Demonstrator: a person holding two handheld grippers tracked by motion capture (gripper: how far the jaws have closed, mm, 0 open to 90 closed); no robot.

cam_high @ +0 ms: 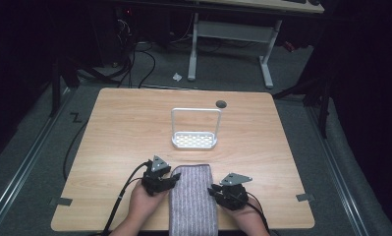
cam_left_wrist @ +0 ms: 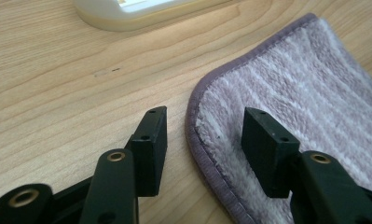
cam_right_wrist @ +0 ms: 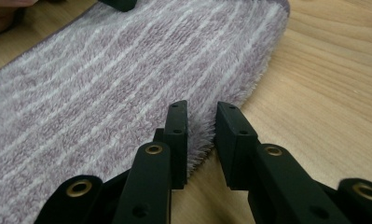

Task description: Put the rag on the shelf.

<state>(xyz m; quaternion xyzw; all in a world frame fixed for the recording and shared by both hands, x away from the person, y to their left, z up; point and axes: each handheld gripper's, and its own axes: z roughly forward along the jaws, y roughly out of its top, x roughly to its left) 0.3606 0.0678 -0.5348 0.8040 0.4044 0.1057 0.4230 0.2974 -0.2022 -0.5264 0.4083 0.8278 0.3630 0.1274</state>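
Straddling the towel hem, the left gripper was spread; the right gripper, narrowly parted, flanked the opposite edge. Both edges were best pinched evenly before lifting.

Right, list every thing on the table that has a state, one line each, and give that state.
Towel: folded into a long strip, lying flat, its near end hanging over the table's front edge.
White rack: upright, nothing in it, apart from the towel.
Left tool: open, jaws straddling the towel's hemmed left edge.
Right tool: jaws narrowly apart around the towel's fluffy right edge; a grip cannot be told.
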